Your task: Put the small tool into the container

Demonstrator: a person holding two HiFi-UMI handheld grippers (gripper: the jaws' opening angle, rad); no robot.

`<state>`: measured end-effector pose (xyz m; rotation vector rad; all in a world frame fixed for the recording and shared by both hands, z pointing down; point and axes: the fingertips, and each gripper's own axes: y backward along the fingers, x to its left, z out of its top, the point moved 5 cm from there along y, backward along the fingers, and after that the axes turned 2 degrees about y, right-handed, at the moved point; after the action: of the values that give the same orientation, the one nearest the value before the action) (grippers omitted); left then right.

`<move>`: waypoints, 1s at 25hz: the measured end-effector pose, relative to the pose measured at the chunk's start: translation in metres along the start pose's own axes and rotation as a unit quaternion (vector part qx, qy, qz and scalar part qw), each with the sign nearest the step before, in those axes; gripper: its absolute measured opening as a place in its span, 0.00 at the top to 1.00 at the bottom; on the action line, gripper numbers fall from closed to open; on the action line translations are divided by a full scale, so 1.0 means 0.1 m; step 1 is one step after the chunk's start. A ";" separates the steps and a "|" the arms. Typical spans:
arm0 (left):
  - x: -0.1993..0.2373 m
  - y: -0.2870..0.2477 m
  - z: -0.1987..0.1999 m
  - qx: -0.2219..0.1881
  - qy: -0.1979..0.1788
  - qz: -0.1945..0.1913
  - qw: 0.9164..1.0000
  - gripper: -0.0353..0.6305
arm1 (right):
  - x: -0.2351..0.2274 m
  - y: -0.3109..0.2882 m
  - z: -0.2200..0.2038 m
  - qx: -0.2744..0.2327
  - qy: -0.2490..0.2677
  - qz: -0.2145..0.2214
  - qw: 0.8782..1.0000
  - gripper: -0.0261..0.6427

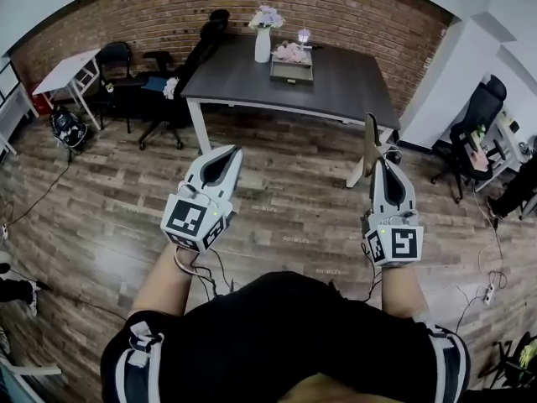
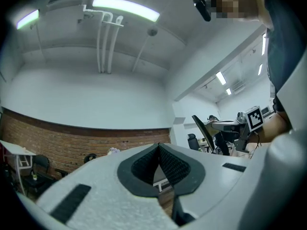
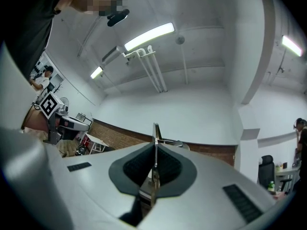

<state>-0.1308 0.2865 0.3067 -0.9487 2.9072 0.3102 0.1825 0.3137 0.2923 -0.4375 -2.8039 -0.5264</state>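
One small tool (image 1: 370, 136) is clamped between the jaws of the right hand-held gripper (image 1: 383, 168), which are closed tight on it. Only its upper part shows: a thin, flat strip sticking up past the jaw tips and leaning slightly left in the head view. Its lower part is hidden between the dark pads. In the right gripper view the strip is seen edge-on, a narrow metal line, so I cannot tell its shape or what kind of tool it is.

The left hand-held gripper (image 1: 226, 159) is held up beside the right one, well apart from it. Its jaws are pressed together at the tips, with nothing between them.

Both are held in the air over the wooden floor (image 1: 285, 200), well short of the dark counter (image 1: 344, 86) by the brick wall. The container (image 1: 291, 77), a shallow tray, sits on that counter, far from the tool. It is too small to show what lies inside. A white vase (image 1: 263, 47) of flowers stands just left of it.
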 end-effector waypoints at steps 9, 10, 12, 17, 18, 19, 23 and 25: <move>0.03 0.03 -0.09 0.006 0.002 -0.004 1.000 0.93 | -0.01 0.04 -0.06 0.018 -0.015 -0.014 1.000 0.96; 0.04 0.05 -0.09 0.006 0.001 -0.003 1.000 0.93 | 0.00 0.03 -0.06 0.019 -0.014 -0.015 1.000 0.96; 0.07 0.06 -0.09 0.008 -0.007 -0.002 1.000 0.93 | 0.03 -0.01 -0.06 0.023 -0.017 -0.015 0.999 0.96; 0.12 0.09 -0.11 0.015 -0.018 -0.005 1.000 0.93 | 0.13 -0.06 0.01 0.023 -0.011 -0.001 1.000 0.96; 0.11 0.10 -0.12 0.017 -0.018 -0.008 1.000 0.93 | 0.16 -0.06 0.02 0.023 -0.008 0.003 1.000 0.96; 0.10 0.11 -0.13 0.020 -0.019 -0.011 1.000 0.93 | 0.19 -0.06 0.02 0.025 -0.005 0.008 1.000 0.96; 0.09 0.13 -0.12 0.023 -0.036 -0.021 0.999 0.93 | 0.24 -0.07 0.01 0.033 0.006 0.020 0.999 0.96; 0.13 0.18 -0.10 0.019 -0.035 -0.016 0.999 0.93 | 0.28 -0.08 0.03 0.034 0.007 0.023 0.999 0.96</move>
<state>-0.1521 0.2907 0.3174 -0.9579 2.8217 0.2803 0.1536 0.3142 0.2950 -0.4823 -2.7807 -0.4225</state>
